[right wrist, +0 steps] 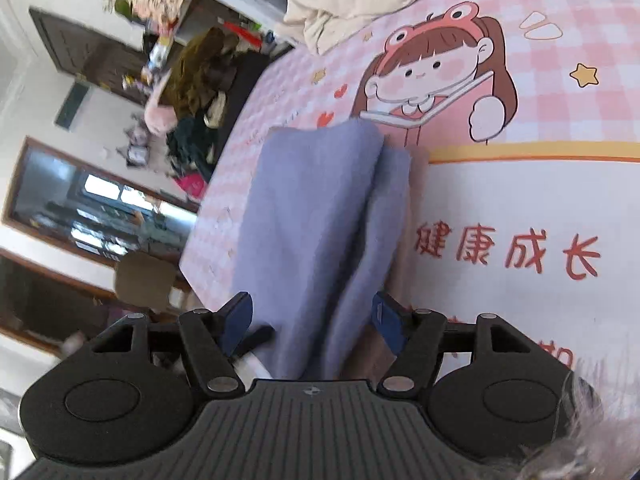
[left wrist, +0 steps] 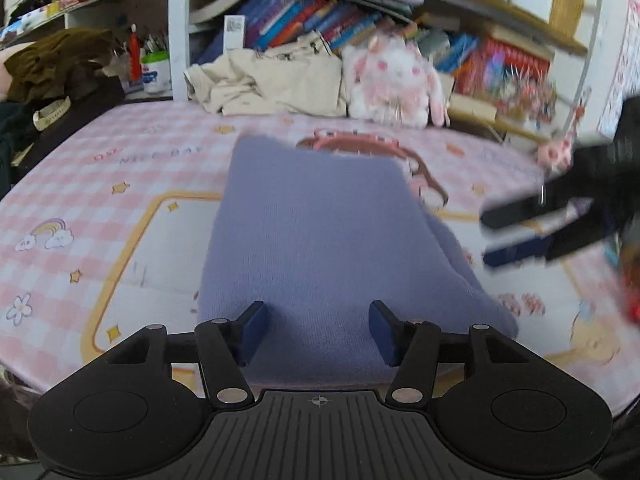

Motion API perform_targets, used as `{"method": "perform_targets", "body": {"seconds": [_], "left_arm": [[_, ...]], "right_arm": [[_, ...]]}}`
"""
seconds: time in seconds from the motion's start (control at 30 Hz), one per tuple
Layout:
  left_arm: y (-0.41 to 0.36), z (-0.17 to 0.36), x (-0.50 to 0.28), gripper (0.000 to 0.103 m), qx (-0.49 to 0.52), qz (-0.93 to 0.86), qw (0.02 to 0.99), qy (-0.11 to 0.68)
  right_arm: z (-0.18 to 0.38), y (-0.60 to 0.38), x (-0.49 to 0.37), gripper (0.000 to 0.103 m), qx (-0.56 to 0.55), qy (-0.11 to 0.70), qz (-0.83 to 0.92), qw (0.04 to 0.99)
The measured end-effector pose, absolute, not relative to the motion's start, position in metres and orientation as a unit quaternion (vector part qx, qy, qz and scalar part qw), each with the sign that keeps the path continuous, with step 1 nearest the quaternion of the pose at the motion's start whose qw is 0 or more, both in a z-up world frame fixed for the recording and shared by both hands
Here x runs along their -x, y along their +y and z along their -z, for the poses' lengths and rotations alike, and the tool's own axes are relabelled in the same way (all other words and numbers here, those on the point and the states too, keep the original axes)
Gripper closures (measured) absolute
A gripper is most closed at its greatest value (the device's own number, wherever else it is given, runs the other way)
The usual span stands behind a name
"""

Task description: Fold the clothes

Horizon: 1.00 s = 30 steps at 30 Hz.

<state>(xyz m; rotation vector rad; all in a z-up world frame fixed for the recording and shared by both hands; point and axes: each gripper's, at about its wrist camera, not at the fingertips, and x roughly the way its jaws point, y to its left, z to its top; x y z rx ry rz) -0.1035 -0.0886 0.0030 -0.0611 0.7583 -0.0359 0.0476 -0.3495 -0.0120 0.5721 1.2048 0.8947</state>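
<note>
A lavender cloth (left wrist: 320, 224) lies folded into a long strip on the pink checked table mat (left wrist: 100, 184). My left gripper (left wrist: 320, 330) hovers at the strip's near end, open, its blue pads apart over the fabric and pressing on nothing. My right gripper (left wrist: 516, 236) shows blurred at the right side of the left wrist view, jaws apart, clear of the cloth. In the right wrist view the lavender cloth (right wrist: 316, 208) shows two stacked layers running away from me, and my right gripper (right wrist: 312, 322) stands open astride its near end with gaps beside both pads.
A crumpled beige garment (left wrist: 272, 80) and a white plush rabbit (left wrist: 394, 80) sit at the table's far edge below shelves of books (left wrist: 312, 20). A dark olive garment (left wrist: 60, 60) lies at the far left. The table's edge (right wrist: 208, 200) drops to a brown chair (right wrist: 144, 280).
</note>
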Motion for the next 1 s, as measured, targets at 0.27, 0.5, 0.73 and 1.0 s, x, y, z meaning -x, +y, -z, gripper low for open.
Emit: {"method": "perform_targets", "body": {"seconds": [0.27,0.5,0.73,1.0], "left_arm": [[-0.086,-0.026,0.112,0.047,0.023,0.019,0.94,0.341],[-0.085,-0.001,0.101,0.054,-0.017,0.022,0.922,0.385],[-0.077,0.0,0.1,0.054,0.019,0.03,0.919,0.393],[-0.086,0.003,0.099,0.05,-0.005,0.04,0.914,0.403]], "right_arm": [[0.022,-0.315,-0.047,0.042,-0.213,0.571,-0.358,0.707],[0.024,-0.287,-0.044,0.065,-0.155,0.54,-0.339,0.754],[-0.025,-0.283,0.01,0.087,-0.038,0.39,-0.426,0.816],[0.029,-0.299,-0.025,0.077,-0.104,0.505,-0.338,0.787]]}}
